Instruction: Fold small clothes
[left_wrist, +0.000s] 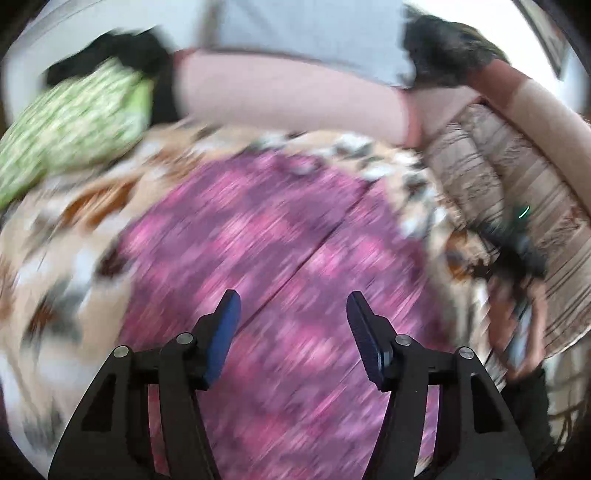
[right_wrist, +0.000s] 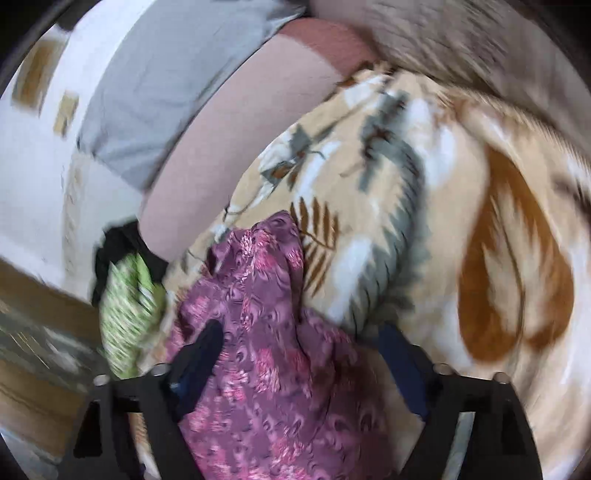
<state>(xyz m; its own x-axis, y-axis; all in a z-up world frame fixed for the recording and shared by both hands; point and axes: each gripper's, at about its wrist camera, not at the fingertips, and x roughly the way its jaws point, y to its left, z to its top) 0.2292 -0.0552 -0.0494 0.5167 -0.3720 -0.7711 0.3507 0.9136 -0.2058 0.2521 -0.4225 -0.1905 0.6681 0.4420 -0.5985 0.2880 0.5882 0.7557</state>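
We see two blurred fisheye views, each looking forward along its own tongs, close above the pink patterned garment (left_wrist: 295, 258) on the leaf-print blanket (right_wrist: 424, 206). Both views share that garment and the green cloth (left_wrist: 70, 129) beside it.

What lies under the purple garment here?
The leaf-patterned blanket shows around the purple garment. What lies directly beneath its middle is covered.
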